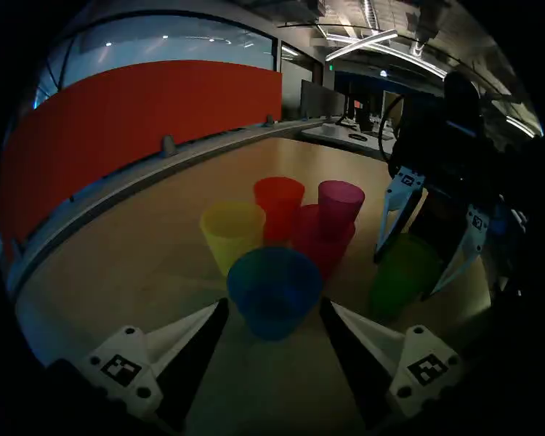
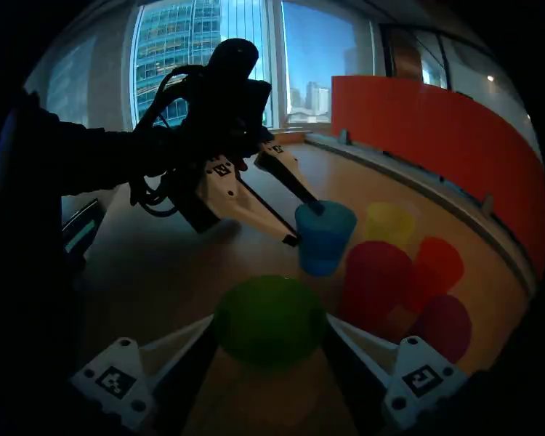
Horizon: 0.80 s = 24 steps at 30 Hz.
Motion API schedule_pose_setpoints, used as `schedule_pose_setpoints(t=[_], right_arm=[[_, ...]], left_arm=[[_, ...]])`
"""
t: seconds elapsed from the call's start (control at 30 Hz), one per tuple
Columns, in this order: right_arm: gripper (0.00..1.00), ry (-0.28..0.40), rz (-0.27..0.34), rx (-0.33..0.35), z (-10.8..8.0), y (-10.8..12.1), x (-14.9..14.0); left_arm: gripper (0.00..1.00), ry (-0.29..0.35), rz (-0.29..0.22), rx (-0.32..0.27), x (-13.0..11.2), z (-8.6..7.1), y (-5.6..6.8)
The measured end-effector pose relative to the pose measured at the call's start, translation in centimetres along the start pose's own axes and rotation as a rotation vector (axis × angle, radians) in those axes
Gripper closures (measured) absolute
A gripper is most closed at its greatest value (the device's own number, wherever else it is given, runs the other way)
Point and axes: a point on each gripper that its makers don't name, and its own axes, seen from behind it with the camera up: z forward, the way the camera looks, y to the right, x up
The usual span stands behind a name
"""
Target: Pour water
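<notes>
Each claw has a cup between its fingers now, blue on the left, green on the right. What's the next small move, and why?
The left claw brackets the blue cup and the right claw brackets the green cup. Both cups stand on the table, and I cannot tell whether either claw is pressing yet. So probably squeeze both shut for a firm grip before lifting anything to pour.

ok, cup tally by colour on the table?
blue cup: 1
green cup: 1
yellow cup: 1
red cups: 2
magenta cup: 1
Total: 6
</notes>
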Motion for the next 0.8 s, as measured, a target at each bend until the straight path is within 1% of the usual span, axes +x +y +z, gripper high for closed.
schedule_pose_setpoints(t=[0.3, 0.73, 0.8], right_arm=[[0.08, 0.001, -0.007, 0.001, -0.2, 0.1, 0.2], [0.08, 0.001, -0.009, 0.000, -0.4, 0.1, 0.1], [0.08, 0.001, -0.010, -0.002, -0.4, 0.1, 0.0]], left_arm=[[0.07, -0.001, 0.000, 0.002, 0.2, 0.8, -0.1], [0.07, -0.002, -0.001, -0.003, 0.5, 1.6, 0.3], [0.09, -0.001, -0.002, 0.000, 0.5, 1.7, 0.3]])
